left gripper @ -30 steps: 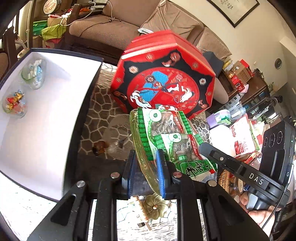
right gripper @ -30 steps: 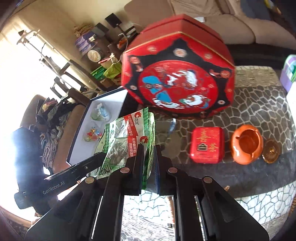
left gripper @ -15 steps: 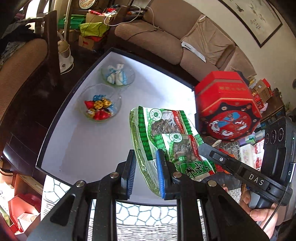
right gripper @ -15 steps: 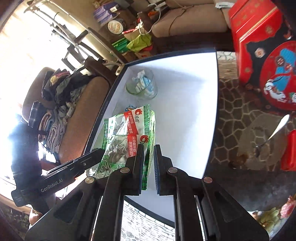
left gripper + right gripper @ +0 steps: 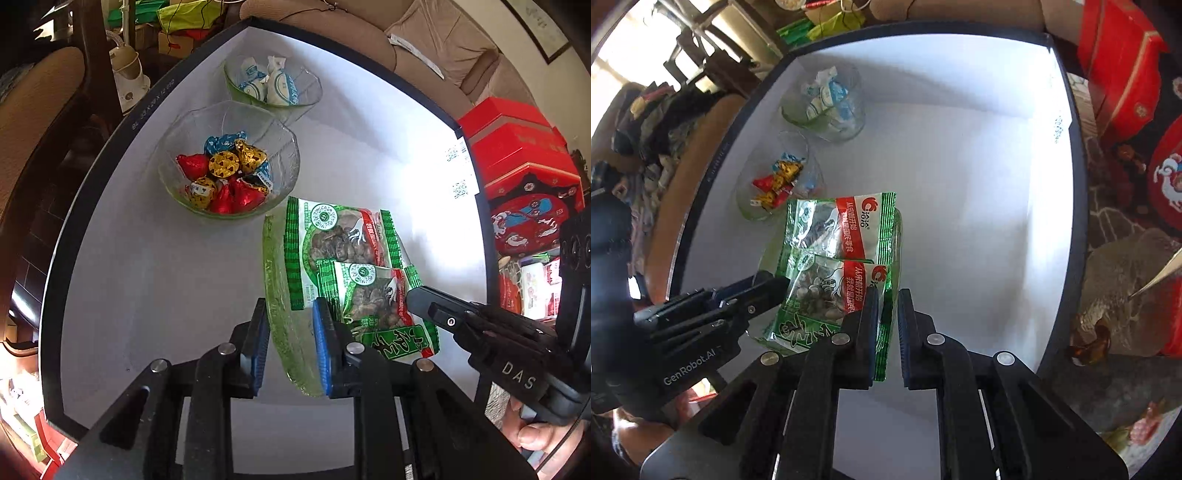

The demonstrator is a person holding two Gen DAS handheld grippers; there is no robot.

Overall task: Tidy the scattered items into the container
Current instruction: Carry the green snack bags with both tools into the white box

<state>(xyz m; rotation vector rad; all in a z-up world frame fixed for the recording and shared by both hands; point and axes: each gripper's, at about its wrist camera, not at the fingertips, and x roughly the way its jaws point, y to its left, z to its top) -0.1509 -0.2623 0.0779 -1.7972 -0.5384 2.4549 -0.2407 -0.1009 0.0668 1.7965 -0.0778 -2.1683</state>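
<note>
Left wrist view: the left tongs [image 5: 290, 341] are nearly closed on the rim of a green glass dish [image 5: 284, 314] carrying two green snack packets [image 5: 347, 258]. The dish is inside the container [image 5: 147, 258], a white-floored box with a black rim. At 11 o'clock from the dish stands a glass bowl of foil-wrapped sweets [image 5: 229, 166]; at 12 o'clock, a second bowl of white-wrapped sweets [image 5: 273, 83]. A red octagonal tin [image 5: 528, 192] sits at 3 o'clock outside the rim, and a beige sofa [image 5: 424, 33] runs across the top.

Right wrist view: the right tongs [image 5: 886, 325] are narrowly parted, pinching the opposite dish rim beside the packets. The dark stone-patterned table [image 5: 1108, 387] lies at 4 o'clock, and chairs [image 5: 701, 74] stand at 10 o'clock by a bright window.
</note>
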